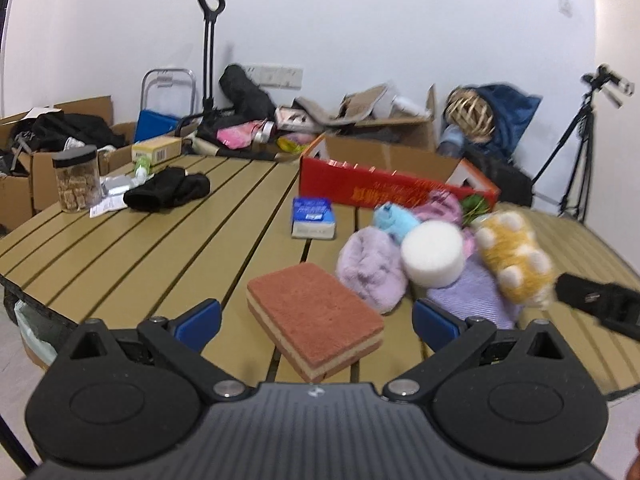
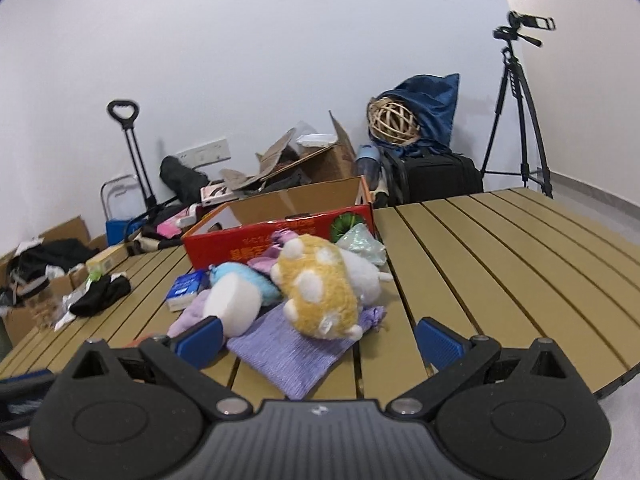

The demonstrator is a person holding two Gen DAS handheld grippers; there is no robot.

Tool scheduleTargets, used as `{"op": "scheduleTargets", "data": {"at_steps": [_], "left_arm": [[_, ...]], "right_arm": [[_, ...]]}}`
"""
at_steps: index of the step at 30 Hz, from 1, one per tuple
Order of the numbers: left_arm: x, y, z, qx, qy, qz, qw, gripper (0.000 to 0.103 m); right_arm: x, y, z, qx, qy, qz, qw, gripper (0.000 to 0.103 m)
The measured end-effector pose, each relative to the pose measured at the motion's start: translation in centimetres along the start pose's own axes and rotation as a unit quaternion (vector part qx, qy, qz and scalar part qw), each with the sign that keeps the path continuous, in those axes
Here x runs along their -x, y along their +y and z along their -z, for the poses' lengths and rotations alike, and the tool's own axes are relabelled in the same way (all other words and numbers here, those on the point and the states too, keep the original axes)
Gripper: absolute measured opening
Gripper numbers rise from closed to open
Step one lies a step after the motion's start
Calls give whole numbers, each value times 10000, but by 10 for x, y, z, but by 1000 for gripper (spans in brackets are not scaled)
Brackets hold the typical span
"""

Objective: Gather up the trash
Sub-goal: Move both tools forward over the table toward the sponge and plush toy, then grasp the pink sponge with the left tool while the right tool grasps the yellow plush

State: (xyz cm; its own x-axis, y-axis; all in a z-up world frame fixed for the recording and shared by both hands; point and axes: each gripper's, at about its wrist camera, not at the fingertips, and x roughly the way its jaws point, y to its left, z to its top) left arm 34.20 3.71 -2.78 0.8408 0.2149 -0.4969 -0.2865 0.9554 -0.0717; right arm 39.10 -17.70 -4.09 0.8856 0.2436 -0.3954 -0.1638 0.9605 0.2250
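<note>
A brown-orange layered sponge (image 1: 316, 318) lies on the slatted table just ahead of my open left gripper (image 1: 316, 320), between its blue fingertips but untouched. Behind it sits a heap of soft items: a white foam puck (image 1: 434, 254), a lilac fluffy piece (image 1: 370, 268), a yellow spotted plush (image 1: 516, 256) and a purple knit cloth (image 1: 472, 300). My right gripper (image 2: 320, 338) is open over the near edge of the purple cloth (image 2: 292, 350), with the yellow plush (image 2: 316, 284) and the foam puck (image 2: 232, 304) right in front. A red cardboard box (image 2: 280, 240) stands open behind the heap.
A blue tissue pack (image 1: 314, 216), black cloth (image 1: 168, 190), a jar of brown cubes (image 1: 76, 180) and a small yellow box (image 1: 158, 148) lie at the left. Behind the table are cardboard boxes, a hand trolley (image 1: 208, 48) and a tripod (image 2: 516, 120). The right gripper's body (image 1: 600, 304) pokes in at the right.
</note>
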Motion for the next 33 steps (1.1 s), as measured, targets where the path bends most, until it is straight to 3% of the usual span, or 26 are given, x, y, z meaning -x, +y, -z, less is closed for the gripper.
{"op": "scheduleTargets", "data": {"at_steps": [7,20,24,28,33], "left_arm": [[-39,-17,4,-68,113,-546,9984,103],[-71,-27,8,79,355,-700,9969,103],[-75,-21,7,148,411,-585,9973,103],[-72,-19,7,110,367,-511,9980,90],[-71,-17,8,113,367,-455,9982,89]], "right_arm": [[-19,-14,8,-370,75,-60,9993,103],[-30,-17,17,-118,-14,201,9997,103],[-30,-13,18,-9,-74,274,9996,103],[-31,-9,19,42,-99,272,9996,103],[-32,-5,21,110,-72,242,9996,103]]}}
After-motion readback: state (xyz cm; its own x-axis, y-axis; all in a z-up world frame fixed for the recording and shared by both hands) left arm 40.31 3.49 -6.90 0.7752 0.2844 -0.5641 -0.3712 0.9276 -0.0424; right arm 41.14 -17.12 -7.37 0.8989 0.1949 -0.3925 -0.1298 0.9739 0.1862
